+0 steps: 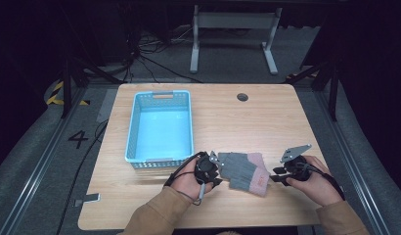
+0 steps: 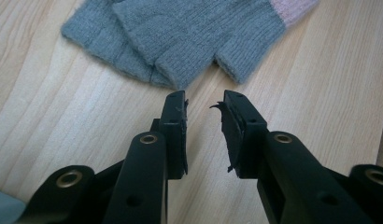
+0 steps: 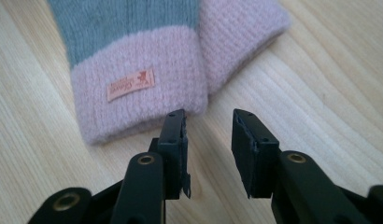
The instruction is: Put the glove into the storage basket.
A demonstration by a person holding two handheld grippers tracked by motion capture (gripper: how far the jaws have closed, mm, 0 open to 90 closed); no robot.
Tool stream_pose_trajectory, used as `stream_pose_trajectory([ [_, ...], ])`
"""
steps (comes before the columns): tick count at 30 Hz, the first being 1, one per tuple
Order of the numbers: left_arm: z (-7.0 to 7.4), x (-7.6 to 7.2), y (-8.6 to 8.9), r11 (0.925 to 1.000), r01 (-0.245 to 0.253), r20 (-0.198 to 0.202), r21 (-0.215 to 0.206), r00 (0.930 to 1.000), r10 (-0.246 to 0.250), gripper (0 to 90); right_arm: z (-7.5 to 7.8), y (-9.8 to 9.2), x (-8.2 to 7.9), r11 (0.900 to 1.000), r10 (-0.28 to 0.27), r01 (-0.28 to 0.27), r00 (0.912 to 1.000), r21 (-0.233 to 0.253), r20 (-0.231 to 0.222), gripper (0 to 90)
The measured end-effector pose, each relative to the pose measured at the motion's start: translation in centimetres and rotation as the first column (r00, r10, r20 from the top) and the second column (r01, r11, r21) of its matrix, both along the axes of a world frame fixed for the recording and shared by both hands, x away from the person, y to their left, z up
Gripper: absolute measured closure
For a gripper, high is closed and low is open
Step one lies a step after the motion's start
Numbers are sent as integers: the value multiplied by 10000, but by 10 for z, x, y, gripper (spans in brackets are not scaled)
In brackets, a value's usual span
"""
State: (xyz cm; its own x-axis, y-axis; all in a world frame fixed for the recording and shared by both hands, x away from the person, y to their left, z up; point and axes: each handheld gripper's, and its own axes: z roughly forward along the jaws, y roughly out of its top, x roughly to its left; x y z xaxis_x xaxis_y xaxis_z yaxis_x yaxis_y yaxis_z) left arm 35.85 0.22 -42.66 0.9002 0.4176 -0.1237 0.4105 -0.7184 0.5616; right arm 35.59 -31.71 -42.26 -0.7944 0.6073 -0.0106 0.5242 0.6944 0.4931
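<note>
Grey gloves [image 1: 243, 171] lie between both part-open, empty grippers, left [image 2: 204, 105] and right [image 3: 209, 121].

fuzzy knit gloves [image 1: 243, 170] on matt wood-grain table [image 1: 257, 122].

A wooden table [image 1: 267, 117] stood on grey floor [image 1: 32, 142]. Cables [image 1: 149, 54] lay beyond it. The room was dark.

Left tongs [image 1: 219, 168] and right tongs [image 1: 276, 175] point inward, seemingly low, jaws parted.
</note>
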Motion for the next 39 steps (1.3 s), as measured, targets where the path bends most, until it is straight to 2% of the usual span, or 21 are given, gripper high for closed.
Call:
stream_pose_trajectory([
  [3, -2, 0, -1, 10000, -12, 70, 30, 10000, 12, 708, -3, 0, 1, 9998, 122, -123, 9998, -141, -125, 653],
  [8, -7, 2, -3, 9999, -104, 161, 33, 9998, 104, 709, -7, 5, 1, 9996, 217, -218, 9997, -184, -81, 651],
  [25, -21, 11, -16, 9990, -355, 87, 282, 9993, 353, 746, -9, 8, 2, 9991, 384, -384, 9993, -175, -12, 675],
  [31, -20, 10, -17, 9987, -393, 254, 328, 9989, 385, 840, -8, 9, 1, 9986, 518, -517, 9987, -86, 38, 696],
  [35, -19, 9, -19, 9982, -377, 395, 474, 9986, 358, 883, -6, 12, 1, 9976, 691, -691, 9976, -67, 92, 754],
  [39, -17, 8, -17, 9985, -370, 411, 403, 9985, 354, 888, -2, 11, 0, 9980, 614, -617, 9979, 119, 214, 839],
])
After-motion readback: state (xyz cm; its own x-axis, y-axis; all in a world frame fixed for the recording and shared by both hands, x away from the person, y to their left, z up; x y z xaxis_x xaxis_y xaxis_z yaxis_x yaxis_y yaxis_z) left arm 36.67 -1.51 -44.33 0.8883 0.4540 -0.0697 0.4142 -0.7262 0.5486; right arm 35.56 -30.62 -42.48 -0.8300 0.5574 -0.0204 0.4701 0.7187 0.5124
